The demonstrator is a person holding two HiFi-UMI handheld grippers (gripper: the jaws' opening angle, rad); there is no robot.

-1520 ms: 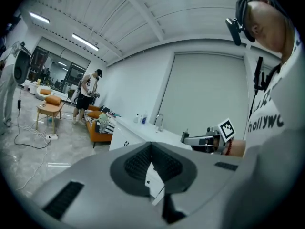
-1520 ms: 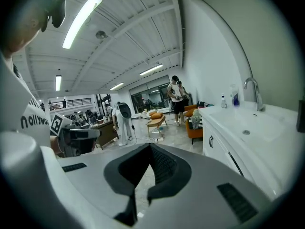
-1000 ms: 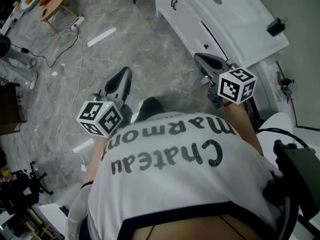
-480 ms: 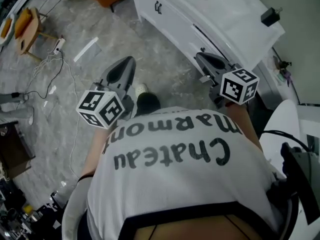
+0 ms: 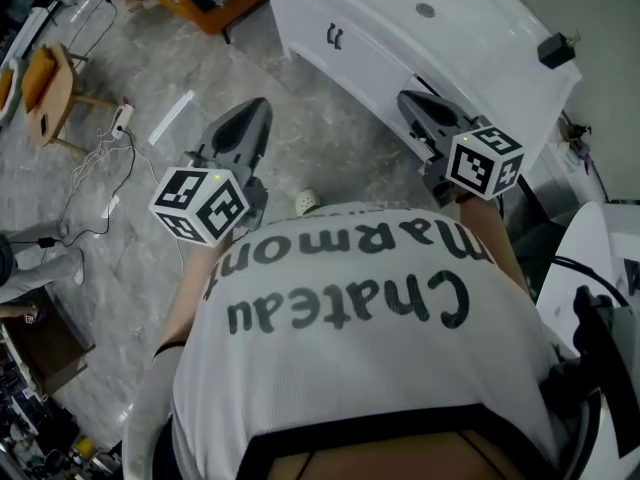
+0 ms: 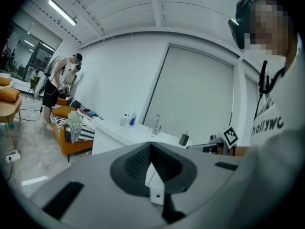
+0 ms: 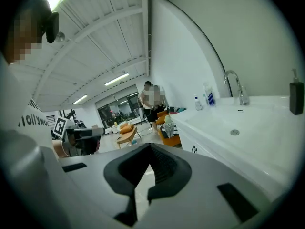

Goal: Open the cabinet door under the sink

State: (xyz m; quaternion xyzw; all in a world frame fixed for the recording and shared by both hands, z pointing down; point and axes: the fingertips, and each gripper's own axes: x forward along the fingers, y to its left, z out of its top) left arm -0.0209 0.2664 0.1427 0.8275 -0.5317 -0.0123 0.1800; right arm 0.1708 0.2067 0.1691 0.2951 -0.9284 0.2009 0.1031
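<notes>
The vanity is smooth and glossy white. Its rounded sink basin [image 5: 470, 28] is set into the top, with a small round drain. A curved chrome faucet [image 7: 234, 83] stands at the far rim, and a black boxy dispenser [image 5: 556, 50] sits on the right end of the counter. Below the basin is the flat white cabinet door [image 5: 352, 60], which is closed and carries a small dark curled handle [image 5: 333, 36]. The floor [image 5: 320, 143] is grey, marbled and polished.

Both grippers are matte grey, tapering from a marker cube to a rounded beak with ribbed dark pads inside. The left gripper [image 5: 254, 110] has its jaws clenched together with nothing between them. It is over the floor, well apart from the cabinet, which lies to its right. In its own view the white cabinet [image 6: 107, 140] stands beyond and left of the jaws. The right gripper [image 5: 410, 100] is likewise clenched and empty. Its tip is near the cabinet front without touching it, and the handle lies farther off and to the left. In the right gripper view the door [image 7: 190, 144] shows just right of the jaws.
</notes>
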